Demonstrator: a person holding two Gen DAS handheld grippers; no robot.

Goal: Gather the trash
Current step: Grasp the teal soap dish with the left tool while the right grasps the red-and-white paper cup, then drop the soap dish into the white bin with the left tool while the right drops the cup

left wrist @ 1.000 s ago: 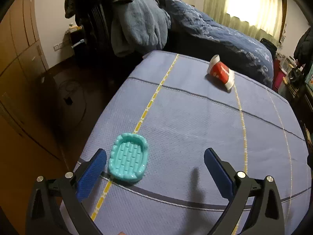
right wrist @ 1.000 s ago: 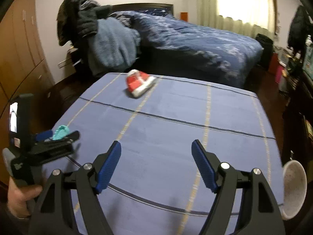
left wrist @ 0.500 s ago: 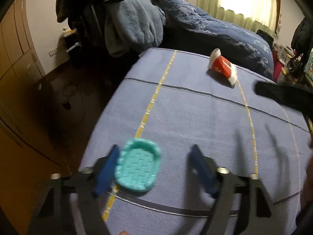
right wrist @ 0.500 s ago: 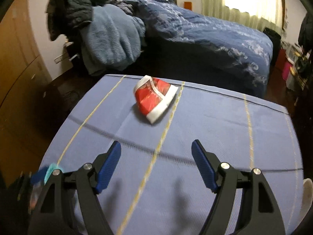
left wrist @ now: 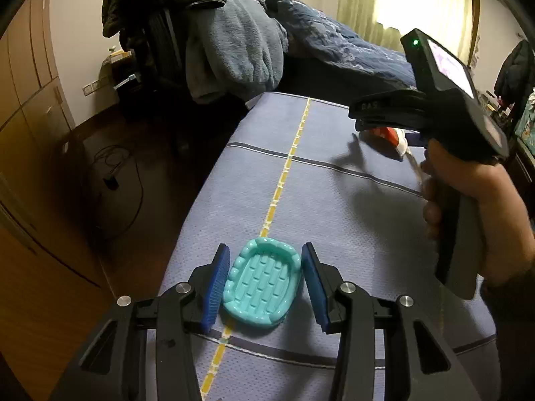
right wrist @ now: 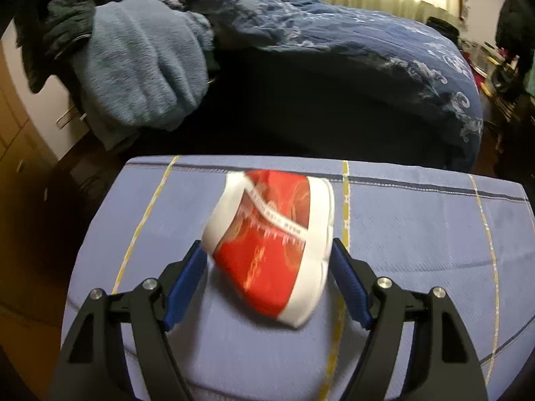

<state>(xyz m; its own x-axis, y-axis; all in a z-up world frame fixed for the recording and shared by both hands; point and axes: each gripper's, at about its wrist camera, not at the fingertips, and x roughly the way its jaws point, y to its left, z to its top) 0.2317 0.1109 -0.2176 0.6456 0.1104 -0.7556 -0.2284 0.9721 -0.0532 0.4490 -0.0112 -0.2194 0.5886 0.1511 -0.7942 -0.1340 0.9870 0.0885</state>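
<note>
A teal ribbed plastic tray [left wrist: 260,284] lies flat on the blue striped tablecloth [left wrist: 334,200] near its left edge. My left gripper [left wrist: 264,250] straddles it, jaws closing, with the blue pads right beside its rim. A crushed red-and-white packet [right wrist: 267,244] lies at the far end of the cloth [right wrist: 418,234]. My right gripper [right wrist: 267,245] has the packet between its fingers, jaws closing and still wide of it. In the left wrist view a hand [left wrist: 468,207] holds that gripper over the packet [left wrist: 391,133], which is mostly hidden.
Beyond the table stands a bed with a dark blue quilt [right wrist: 334,33]. A grey-blue fleece [left wrist: 234,50] and dark jackets are piled at its left. Wooden cupboards [left wrist: 26,83] and bare floor with a cable [left wrist: 113,173] lie left of the table edge.
The left jaws have narrowed from wide open to close around the teal tray. The right gripper has travelled across the table to the red packet, which now lies between its fingers.
</note>
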